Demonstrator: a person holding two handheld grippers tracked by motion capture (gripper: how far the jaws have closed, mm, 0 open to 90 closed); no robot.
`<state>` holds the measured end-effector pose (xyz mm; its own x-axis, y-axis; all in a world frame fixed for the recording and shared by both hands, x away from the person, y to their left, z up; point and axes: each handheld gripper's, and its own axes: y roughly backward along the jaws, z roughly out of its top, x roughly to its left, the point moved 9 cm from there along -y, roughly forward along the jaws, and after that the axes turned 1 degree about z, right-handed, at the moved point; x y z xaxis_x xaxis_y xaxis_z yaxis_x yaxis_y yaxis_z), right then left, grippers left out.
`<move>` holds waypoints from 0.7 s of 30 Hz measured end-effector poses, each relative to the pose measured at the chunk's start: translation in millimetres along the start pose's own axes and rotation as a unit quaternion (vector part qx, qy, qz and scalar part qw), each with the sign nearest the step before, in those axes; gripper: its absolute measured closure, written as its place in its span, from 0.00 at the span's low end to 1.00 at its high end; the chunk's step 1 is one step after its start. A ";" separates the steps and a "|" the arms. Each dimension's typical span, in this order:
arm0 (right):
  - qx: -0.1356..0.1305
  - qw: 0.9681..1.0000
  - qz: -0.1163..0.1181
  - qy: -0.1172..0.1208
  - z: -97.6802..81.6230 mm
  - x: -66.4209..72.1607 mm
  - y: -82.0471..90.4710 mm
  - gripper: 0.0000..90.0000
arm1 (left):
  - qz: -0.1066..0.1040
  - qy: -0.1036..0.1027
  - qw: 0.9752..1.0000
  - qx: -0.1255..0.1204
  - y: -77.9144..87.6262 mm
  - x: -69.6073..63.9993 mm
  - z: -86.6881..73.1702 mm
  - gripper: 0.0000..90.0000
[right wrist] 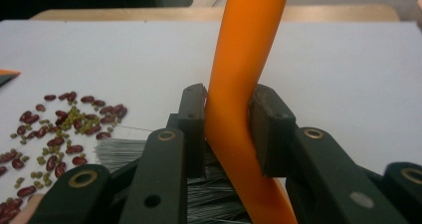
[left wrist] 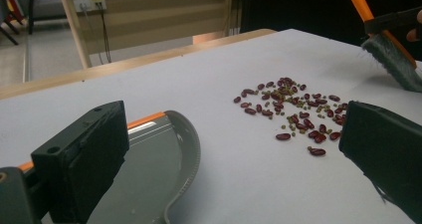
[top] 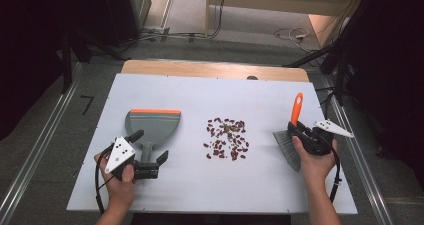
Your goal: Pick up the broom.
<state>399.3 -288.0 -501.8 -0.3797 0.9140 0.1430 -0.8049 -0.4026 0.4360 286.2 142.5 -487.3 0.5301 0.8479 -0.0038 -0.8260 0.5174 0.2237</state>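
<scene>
Near the desk (top: 200,195) centre lie the beans (top: 227,137), all unswept. At 3 o'clock the right gripper (top: 300,131) jaws clench the brush (top: 292,135) handle. At 9 o'clock the left gripper (top: 150,152) jaws gape over the dustpan (top: 152,122) handle, grasping nothing. Sweeping remains.

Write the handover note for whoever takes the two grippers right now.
Right gripper: shut on the brush's orange handle, bristles at the table's right side, clear of the pile.
Left gripper: jaws open, either side of the dustpan's handle, not clamped.
Dustpan lies flat to the left of the beans, nothing in it.
Done: brush picked up.
Left: grip the dustpan, bring it to the pile, sweep the beans in.
</scene>
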 end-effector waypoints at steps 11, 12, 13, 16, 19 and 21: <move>-0.075 0.997 0.024 -0.001 29.8 19.1 18.6 0.76 | -0.016 -0.006 1.000 -0.010 -4.9 -13.3 11.5 0.00; -0.082 0.996 0.025 0.002 33.0 21.7 20.4 0.76 | -0.018 -0.008 1.000 -0.011 -5.6 -14.7 12.4 0.00; -0.087 0.996 0.025 0.003 35.4 23.7 21.7 0.76 | -0.018 -0.008 1.000 -0.011 -5.6 -14.7 12.4 0.00; -0.098 0.995 0.031 0.005 41.8 29.9 25.2 0.77 | -0.027 -0.007 1.000 -0.011 -8.9 -19.7 16.3 0.00; -0.105 0.994 0.041 0.004 46.6 37.0 27.9 0.77 | -0.033 -0.007 0.999 -0.013 -11.9 -24.3 19.8 0.00; -0.107 0.993 0.046 0.005 49.2 41.6 28.7 0.77 | -0.041 -0.007 0.999 -0.013 -14.4 -27.7 22.6 0.00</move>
<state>382.8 -259.0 -439.7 -0.4608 0.8723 0.1637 -0.8441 -0.4877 0.2227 287.8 109.0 -468.4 0.5983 0.8012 -0.0079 -0.7846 0.5878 0.1970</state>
